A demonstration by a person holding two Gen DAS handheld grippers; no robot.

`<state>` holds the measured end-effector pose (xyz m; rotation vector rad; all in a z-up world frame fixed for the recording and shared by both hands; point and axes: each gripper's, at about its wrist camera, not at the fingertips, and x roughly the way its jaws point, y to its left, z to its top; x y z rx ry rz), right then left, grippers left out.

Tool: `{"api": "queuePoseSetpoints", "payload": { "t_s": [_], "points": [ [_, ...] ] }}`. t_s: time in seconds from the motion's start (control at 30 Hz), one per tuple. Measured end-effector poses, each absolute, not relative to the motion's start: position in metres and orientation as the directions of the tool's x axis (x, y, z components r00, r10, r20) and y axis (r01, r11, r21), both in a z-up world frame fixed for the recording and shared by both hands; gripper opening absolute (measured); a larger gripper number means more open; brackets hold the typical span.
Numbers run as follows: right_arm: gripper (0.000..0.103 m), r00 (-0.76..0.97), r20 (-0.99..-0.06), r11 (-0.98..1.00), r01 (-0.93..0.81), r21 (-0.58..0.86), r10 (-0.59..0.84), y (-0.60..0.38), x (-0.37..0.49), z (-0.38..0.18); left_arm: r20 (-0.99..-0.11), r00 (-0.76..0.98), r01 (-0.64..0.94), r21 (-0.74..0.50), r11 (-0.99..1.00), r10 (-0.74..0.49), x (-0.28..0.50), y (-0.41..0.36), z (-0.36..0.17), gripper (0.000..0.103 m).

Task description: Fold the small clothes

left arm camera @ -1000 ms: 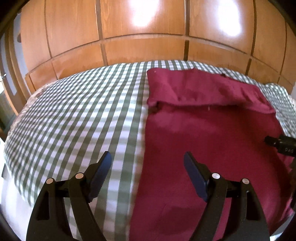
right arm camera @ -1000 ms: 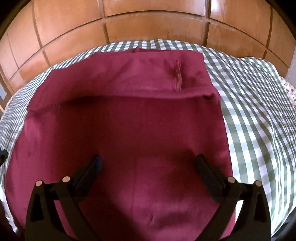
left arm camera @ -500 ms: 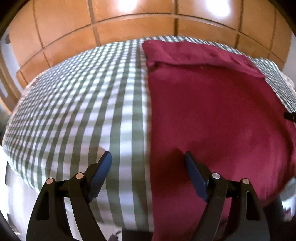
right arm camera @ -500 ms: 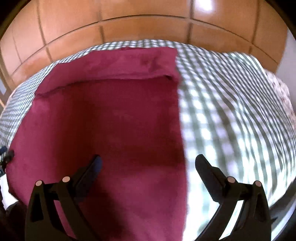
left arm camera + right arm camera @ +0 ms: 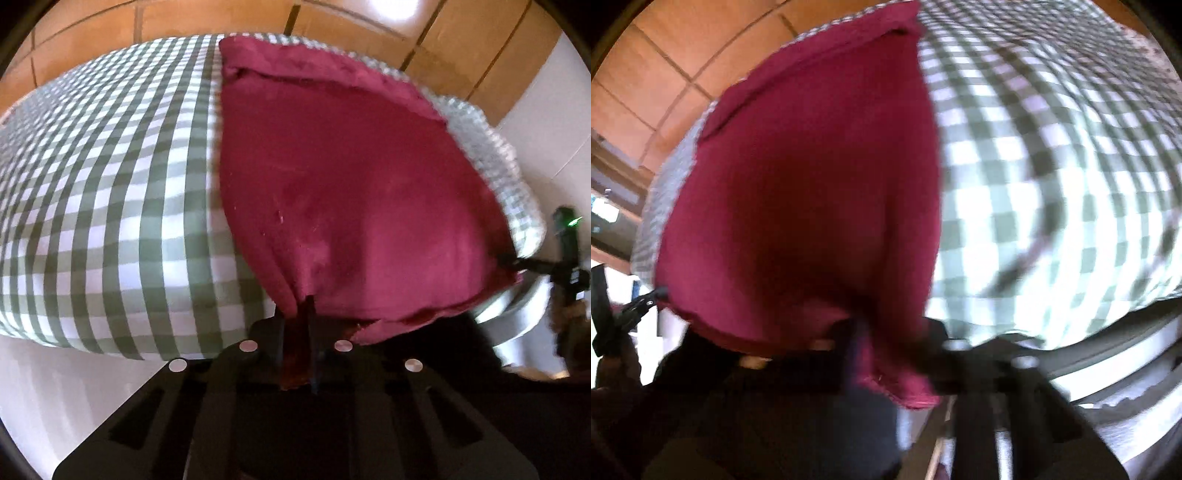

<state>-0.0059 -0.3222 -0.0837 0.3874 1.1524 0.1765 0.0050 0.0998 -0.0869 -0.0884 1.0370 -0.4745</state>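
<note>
Both grippers have dropped to the near hem and closed: the left gripper [image 5: 297, 332] and right gripper [image 5: 864, 354] each pinch a corner of the maroon garment [image 5: 351, 177] lying on the checked bedspread [image 5: 110, 166]. Lift evenly, keeping the hem taut, toward the folded far edge.

Garment: we see a dark red cloth [image 5: 351, 184], plain and soft.
Pose: we find it spread flat, filling the centre and right of the left wrist frame.
Far edge: folded over into a band, upper centre.
Near corners: we see both lifted and pinched, at lower centre.
</note>
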Motion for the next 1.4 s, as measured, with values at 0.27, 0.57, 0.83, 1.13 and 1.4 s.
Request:
{"api": "queuePoseSetpoints", "payload": {
  "t_s": [0.27, 0.57, 0.83, 1.13, 1.4],
  "points": [
    [0.009, 0.590, -0.702, 0.860, 0.026, 0.510, 0.398, -0.338, 0.059, -0.024, -0.614, 0.511, 0.303, -0.526, 0.794, -0.602, 0.038, 0.131, -0.037, 0.004],
    [0.009, 0.598, -0.731, 0.875, 0.097, 0.475, 0.330, -0.352, 0.155, -0.034, -0.597, 0.573, 0.253, -0.524, 0.813, -0.562, 0.139, 0.126, -0.036, 0.004],
    [0.050, 0.627, -0.684, 0.820, 0.121, 0.559, 0.373, -0.376, 0.185, -0.031, -0.604, 0.629, 0.078, -0.577, 0.813, -0.489, 0.216, 0.141, -0.043, 0.071],
    [0.092, 0.697, -0.653, 0.835, 0.142, 0.531, 0.296, -0.394, 0.109, -0.026, -0.612, 0.587, 0.123, -0.578, 0.806, -0.529, 0.162, 0.168, -0.068, 0.080],
    [0.063, 0.650, -0.719, 0.879, 0.164, 0.449, 0.246, -0.364, 0.121, -0.059, -0.645, 0.525, 0.184, -0.550, 0.814, -0.555, 0.159, 0.127, -0.087, 0.041]
  ]
}}
